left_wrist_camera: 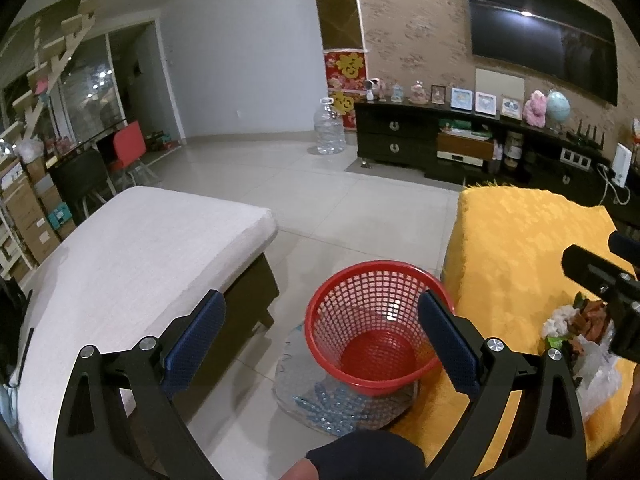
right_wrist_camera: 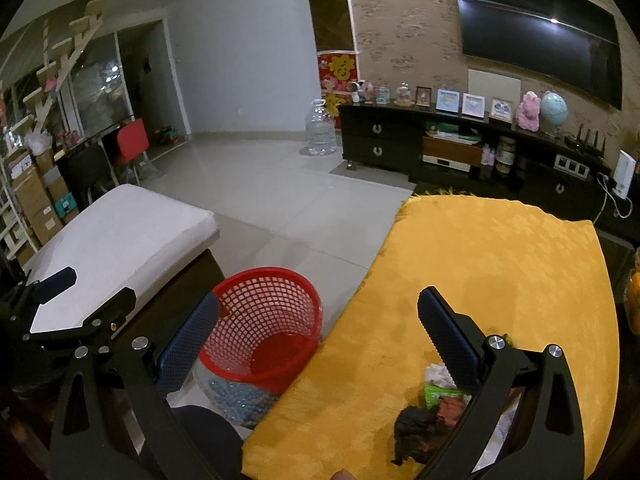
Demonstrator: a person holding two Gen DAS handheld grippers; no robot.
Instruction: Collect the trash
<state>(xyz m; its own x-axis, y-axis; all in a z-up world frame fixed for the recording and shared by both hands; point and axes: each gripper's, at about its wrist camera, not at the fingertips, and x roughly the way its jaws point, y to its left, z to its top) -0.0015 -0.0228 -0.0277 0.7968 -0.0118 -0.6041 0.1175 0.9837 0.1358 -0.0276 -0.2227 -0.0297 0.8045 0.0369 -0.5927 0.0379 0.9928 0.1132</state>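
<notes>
Hovering over the basket (left_wrist_camera: 372, 328), left gripper (left_wrist_camera: 320, 340) fingers spread, empty; right gripper (right_wrist_camera: 316, 340) likewise spread above trash (right_wrist_camera: 432, 412) on yellow cloth (right_wrist_camera: 500, 264).

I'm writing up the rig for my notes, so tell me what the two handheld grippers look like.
Both match. The left gripper and right gripper have black angular frames with triangular cut-outs and round silver bolts at the joints. The fingers carry dark blue pads with a fine dotted texture and ribbed edges. No cables show. A dark sleeve is visible below.

Both the left claw (left_wrist_camera: 322, 340) and right claw (right_wrist_camera: 320, 340) are spread wide, holding nothing.
</notes>
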